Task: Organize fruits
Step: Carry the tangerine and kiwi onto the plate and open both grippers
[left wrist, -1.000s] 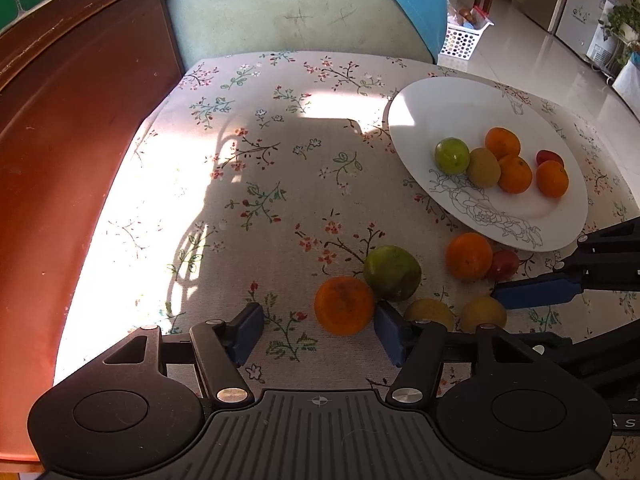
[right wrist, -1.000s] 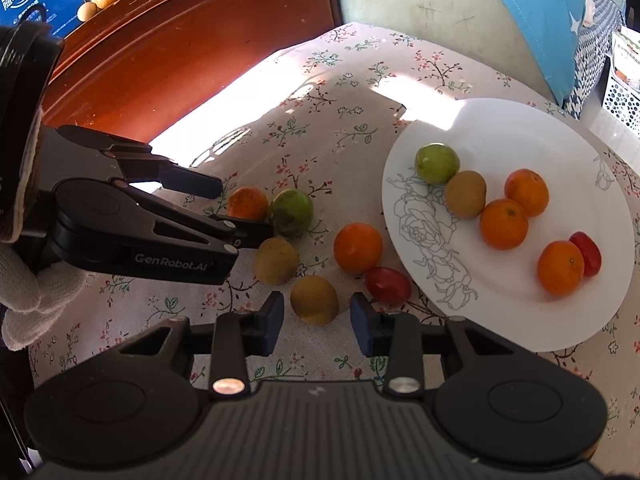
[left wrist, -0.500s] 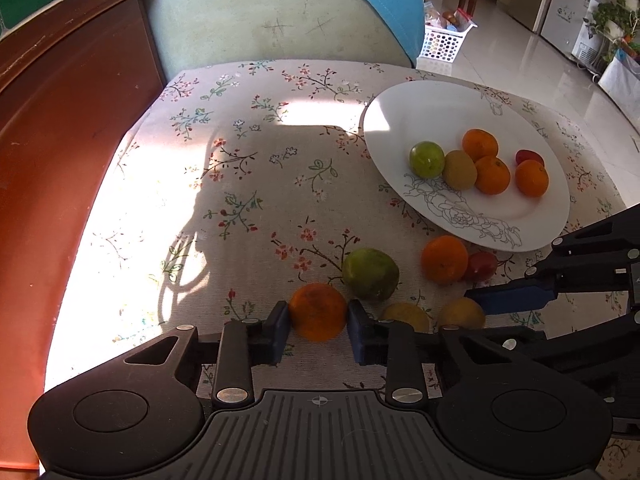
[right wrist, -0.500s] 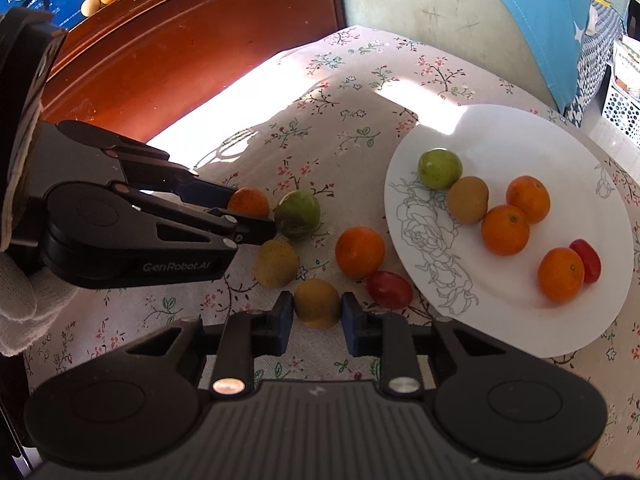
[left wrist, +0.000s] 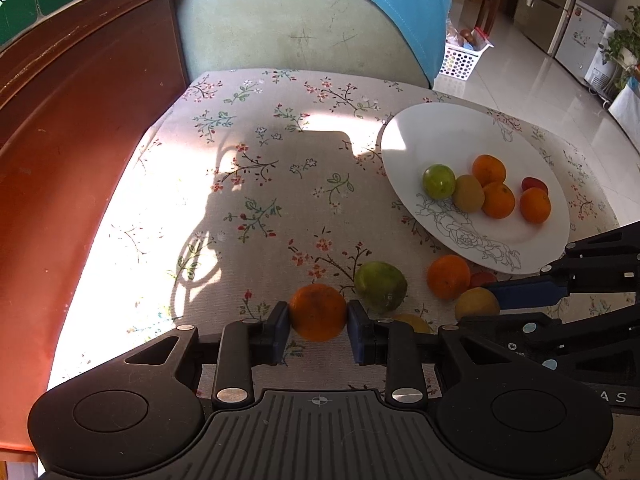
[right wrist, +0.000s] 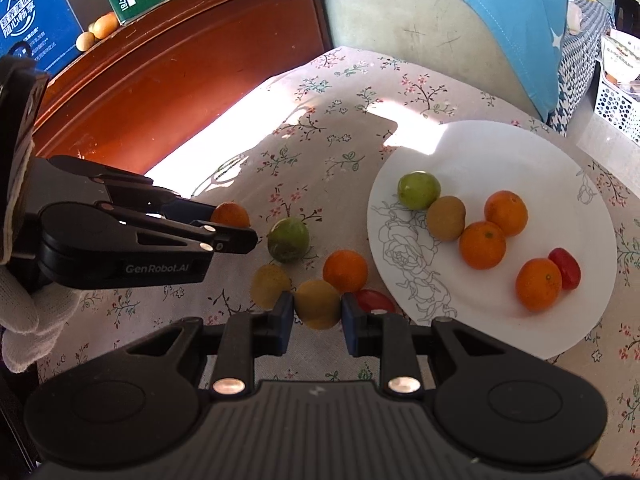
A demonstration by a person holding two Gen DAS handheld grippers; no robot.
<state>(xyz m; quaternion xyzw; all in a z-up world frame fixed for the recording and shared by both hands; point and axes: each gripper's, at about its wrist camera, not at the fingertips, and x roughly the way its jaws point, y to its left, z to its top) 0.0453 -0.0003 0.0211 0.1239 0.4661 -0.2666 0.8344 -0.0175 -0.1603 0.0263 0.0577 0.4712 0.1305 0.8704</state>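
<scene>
My left gripper (left wrist: 318,320) is shut on an orange (left wrist: 317,311) just above the floral cloth; the same orange shows in the right wrist view (right wrist: 231,215). My right gripper (right wrist: 317,316) is shut on a yellow-brown fruit (right wrist: 318,304). Beside them on the cloth lie a green fruit (right wrist: 288,239), another orange (right wrist: 345,271), a second yellow-brown fruit (right wrist: 270,285) and a red tomato (right wrist: 374,301). The white plate (right wrist: 500,152) at the right holds several fruits: a green one (right wrist: 418,190), a kiwi (right wrist: 445,218), oranges and a red tomato (right wrist: 565,268).
A reddish wooden cabinet (left wrist: 60,140) runs along the left of the table. A pale green chair back (left wrist: 288,32) with a blue cloth stands behind it. A white basket (left wrist: 464,60) sits on the floor at the far right.
Both grippers closed: the left on the orange, the right on the yellow-brown fruit. Both views have risen slightly since.
</scene>
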